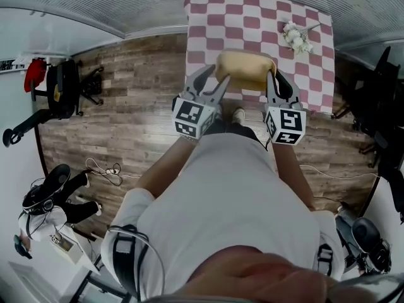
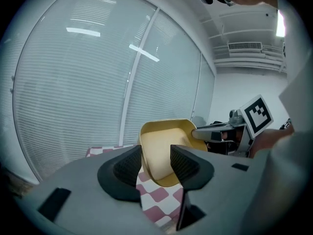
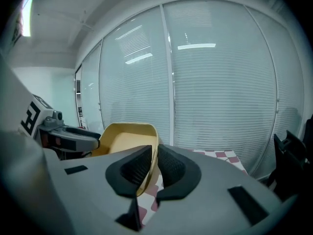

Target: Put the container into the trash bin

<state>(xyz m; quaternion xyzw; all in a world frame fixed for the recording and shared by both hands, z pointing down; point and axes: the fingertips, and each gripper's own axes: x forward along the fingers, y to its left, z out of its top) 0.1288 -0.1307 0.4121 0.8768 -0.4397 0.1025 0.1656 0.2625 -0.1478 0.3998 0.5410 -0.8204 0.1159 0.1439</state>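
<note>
A yellow, tub-shaped container (image 1: pixel 246 68) hangs in the air over the near edge of the checkered table (image 1: pixel 252 17), between my two grippers. My left gripper (image 1: pixel 211 84) holds its left corner, and its jaws stand fairly wide around that corner (image 2: pixel 155 163). The container's hollow side (image 2: pixel 166 146) faces this gripper's camera. My right gripper (image 1: pixel 273 81) is shut on the thin right rim, which runs between its pads (image 3: pixel 155 165). The rest of the container (image 3: pixel 124 138) extends to the left in the right gripper view. Each gripper shows in the other's view.
A bunch of white flowers (image 1: pixel 297 36) lies at the table's far right. A black office chair with a red cloth (image 1: pixel 63 87) stands at the left on the wooden floor. More dark chairs (image 1: pixel 379 106) are at the right. Window blinds (image 2: pixel 98 82) stand beyond the table.
</note>
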